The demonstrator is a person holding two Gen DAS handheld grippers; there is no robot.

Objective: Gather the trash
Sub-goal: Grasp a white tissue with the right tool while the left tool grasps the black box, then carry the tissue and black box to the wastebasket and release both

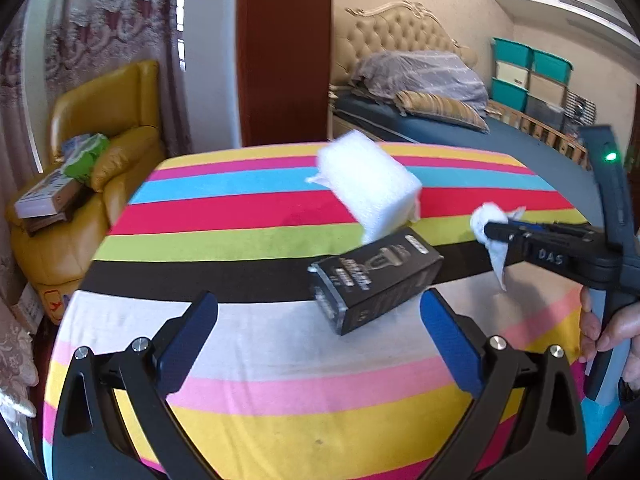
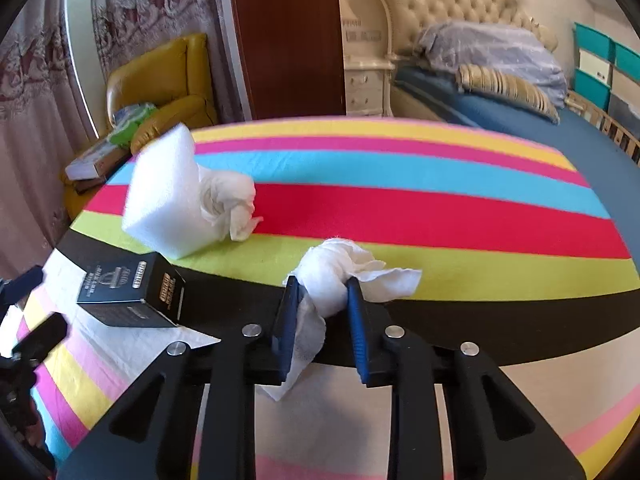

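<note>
Item: crumpled white paper tissue wad [image 2: 330, 270], clamped between the blue pads of the right gripper [image 2: 326, 292]; a loose tail hangs below the jaws, over the black band of the striped, multicoloured tablecloth [image 2: 440, 216].

Item: black rectangular cardboard carton with silver print [image 1: 376, 280], lying flat just ahead of the left gripper [image 1: 318, 310], whose jaws stand wide apart and empty. Its long axis runs obliquely across their gap; the left hand is nearer.

Item: white foam block [image 1: 368, 186], beyond the carton, a second crumpled white tissue [image 2: 230, 200] against it, seemingly touching.

No bin in view.
</note>
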